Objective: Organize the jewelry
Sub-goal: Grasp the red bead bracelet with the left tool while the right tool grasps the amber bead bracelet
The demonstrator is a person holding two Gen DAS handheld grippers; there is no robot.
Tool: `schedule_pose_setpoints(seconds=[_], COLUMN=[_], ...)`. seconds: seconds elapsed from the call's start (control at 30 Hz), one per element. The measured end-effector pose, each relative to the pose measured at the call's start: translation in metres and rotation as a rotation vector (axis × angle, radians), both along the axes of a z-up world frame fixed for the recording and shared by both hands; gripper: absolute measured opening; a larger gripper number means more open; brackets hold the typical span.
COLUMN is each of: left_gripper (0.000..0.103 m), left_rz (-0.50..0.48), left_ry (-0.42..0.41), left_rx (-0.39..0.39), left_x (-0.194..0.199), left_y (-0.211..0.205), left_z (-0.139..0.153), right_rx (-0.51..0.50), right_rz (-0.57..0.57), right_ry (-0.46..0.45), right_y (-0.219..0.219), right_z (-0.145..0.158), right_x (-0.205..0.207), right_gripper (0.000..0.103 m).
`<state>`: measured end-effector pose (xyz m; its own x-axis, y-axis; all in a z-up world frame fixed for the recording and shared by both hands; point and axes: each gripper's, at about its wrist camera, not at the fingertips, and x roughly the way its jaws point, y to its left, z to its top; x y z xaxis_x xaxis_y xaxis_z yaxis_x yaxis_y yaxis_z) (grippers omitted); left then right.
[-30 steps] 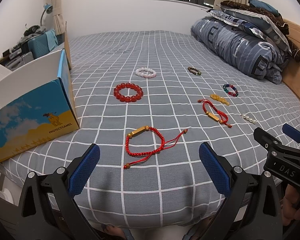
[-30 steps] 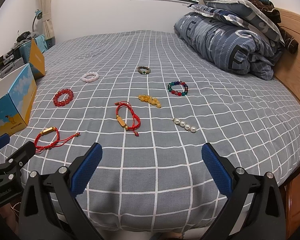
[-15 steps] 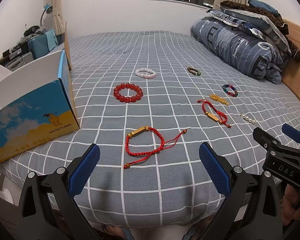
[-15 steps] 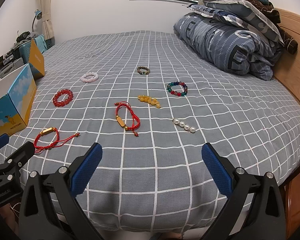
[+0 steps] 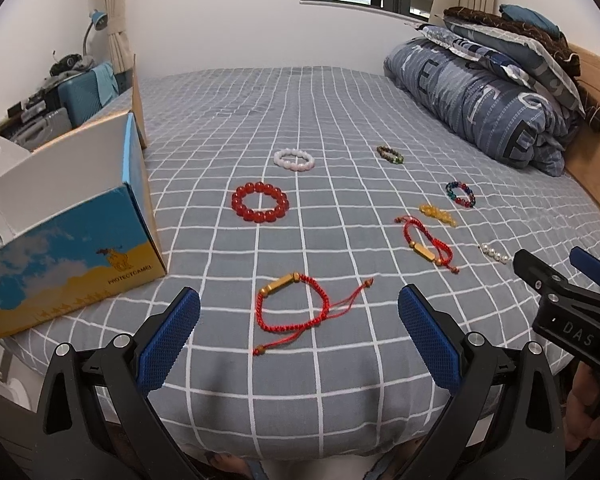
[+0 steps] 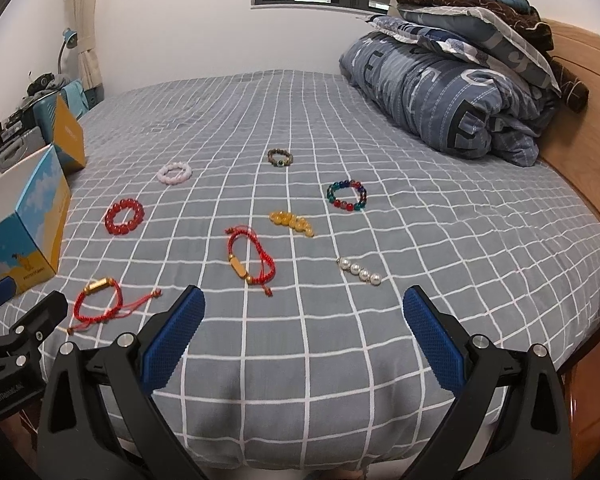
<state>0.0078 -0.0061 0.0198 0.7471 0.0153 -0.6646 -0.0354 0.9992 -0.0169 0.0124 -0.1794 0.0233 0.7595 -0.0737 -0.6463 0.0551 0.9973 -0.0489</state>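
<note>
Still unsorted beside the open box (image 5: 80,216), the red cord bracelet (image 5: 296,308) lay before the empty, spread left gripper (image 5: 299,332) and right gripper (image 6: 304,328), its loose tails likely to snag or slip.

left gripper (image 5: 299,336): two matte black plastic fingers of angular, ribbed build, each faced on its inner side with a blue pad (image 5: 168,342) of fine cross-hatched rubber. silver round-head screws (image 5: 120,340) sit behind each pad, two per finger. right gripper (image 6: 304,338): same black fingers, same blue textured pads (image 6: 434,340), same silver screws (image 6: 480,340). in the left wrist view the right gripper's black body carries raised white lettering "das" (image 5: 578,332) behind its fingers. bare skin of the person's right hand (image 5: 588,412) shows below that body, light-toned; no sleeve discernible.
</note>
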Motion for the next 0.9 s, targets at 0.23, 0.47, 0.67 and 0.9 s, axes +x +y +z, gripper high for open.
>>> schedule_pose_setpoints(seconds=[0.23, 0.47, 0.67, 0.9], left_gripper=[0.097, 0.097, 0.097, 0.097], left_rz=[0.019, 0.012, 0.0, -0.015], left_ry=[0.024, 0.043, 0.065, 0.118], left_rx=[-0.02, -0.013, -0.007, -0.016], left_x=[0.023, 0.051, 0.089, 0.145], left_y=[0.009, 0.017, 0.02, 0.025], left_z=[0.011, 0.02, 0.026, 0.016], right_rx=[-0.017, -0.04, -0.033, -0.022], right_rz=[-0.026, -0.03, 0.007, 0.048], right_ry=[0.0, 0.023, 0.075, 0.159], right_y=[-0.003, -0.007, -0.002, 0.003], right_z=[0.014, 0.023, 0.02, 0.002], right_x=[0.016, 0.048, 0.092, 0.149], right_gripper=[0.095, 0.095, 0.095, 0.095])
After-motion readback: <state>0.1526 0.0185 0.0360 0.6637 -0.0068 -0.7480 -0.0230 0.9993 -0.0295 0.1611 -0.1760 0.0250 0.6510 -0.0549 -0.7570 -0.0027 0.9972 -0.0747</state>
